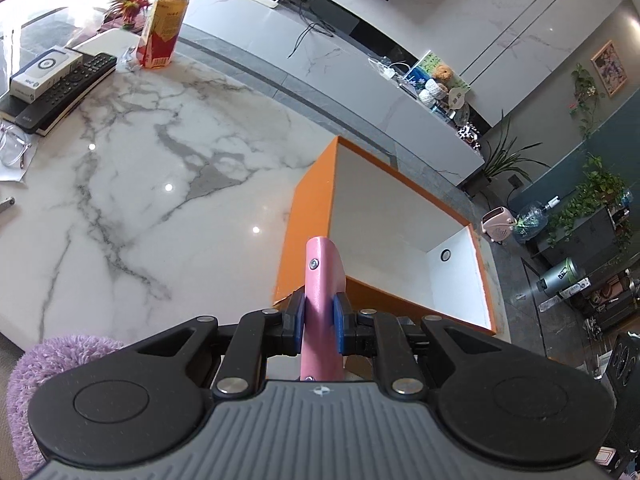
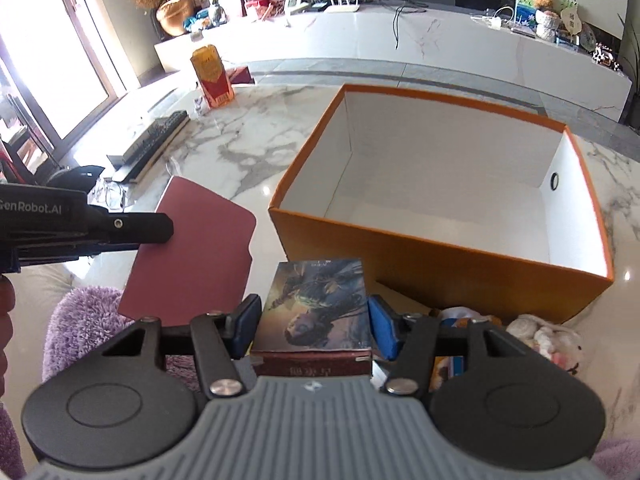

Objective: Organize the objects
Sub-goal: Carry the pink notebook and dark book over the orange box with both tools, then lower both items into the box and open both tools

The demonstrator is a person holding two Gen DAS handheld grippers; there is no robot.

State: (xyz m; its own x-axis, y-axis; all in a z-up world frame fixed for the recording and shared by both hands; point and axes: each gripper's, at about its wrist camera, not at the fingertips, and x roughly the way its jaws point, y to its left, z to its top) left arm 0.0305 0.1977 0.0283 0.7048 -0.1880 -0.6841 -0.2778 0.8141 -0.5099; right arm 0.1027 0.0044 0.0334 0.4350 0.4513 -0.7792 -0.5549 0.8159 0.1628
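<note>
My left gripper (image 1: 319, 324) is shut on a thin pink case (image 1: 322, 276), seen edge-on, held just left of the open orange box (image 1: 308, 216). In the right wrist view the case is a flat dark pink slab (image 2: 192, 256) held by the left gripper (image 2: 156, 230) above the table. The orange box (image 2: 400, 256) has a white, empty inside. My right gripper (image 2: 312, 326) has its blue pads (image 2: 384, 332) either side of a picture-covered box (image 2: 320, 304) in front of the orange box; whether they touch it is unclear.
On the marble table (image 1: 160, 184) stand a tea bottle (image 1: 162, 28), remotes and a small white box (image 1: 44, 68) on a book, and glasses (image 1: 12, 144). A plush toy (image 2: 548, 340) and packets lie by the orange box. Purple fluffy fabric (image 2: 80, 320) is at the near edge.
</note>
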